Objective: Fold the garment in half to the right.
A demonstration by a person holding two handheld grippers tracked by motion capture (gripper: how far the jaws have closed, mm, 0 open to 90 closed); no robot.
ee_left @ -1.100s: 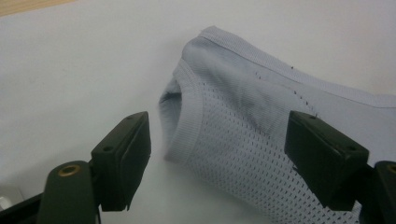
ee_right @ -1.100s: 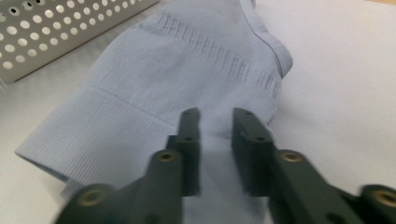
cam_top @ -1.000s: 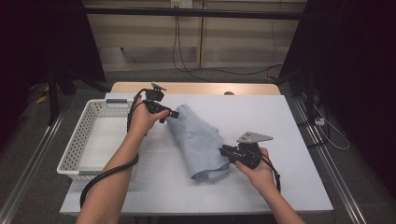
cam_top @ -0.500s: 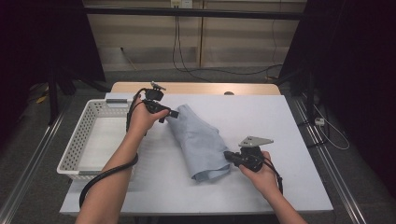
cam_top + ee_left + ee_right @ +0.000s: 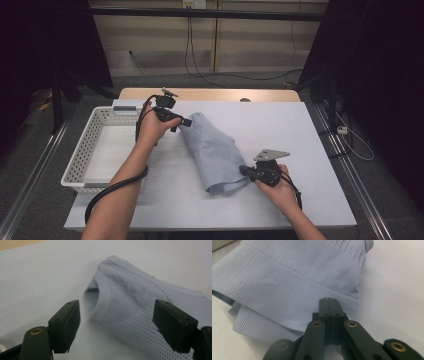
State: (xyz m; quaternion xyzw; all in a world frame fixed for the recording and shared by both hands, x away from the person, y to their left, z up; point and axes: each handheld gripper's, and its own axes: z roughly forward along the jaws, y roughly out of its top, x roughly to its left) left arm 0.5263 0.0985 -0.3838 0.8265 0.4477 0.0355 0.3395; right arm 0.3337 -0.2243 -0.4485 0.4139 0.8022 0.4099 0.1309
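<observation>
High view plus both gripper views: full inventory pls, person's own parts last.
garment: 1, light blue, folded, lying on the middle of the table, collar end toward the far side
basket: 1, white, latticed walls, on the left part of the table
table: 1, white top, with a wooden strip along the far edge
cables: several, dark, hanging on the back wall and running along the floor
left gripper: 1, black, jaws open astride the garment's collar end, pads not on the fabric
right gripper: 1, black, jaws shut on the garment's near hem
forearms: 2, bare, coming in from the bottom edge of the high view
</observation>
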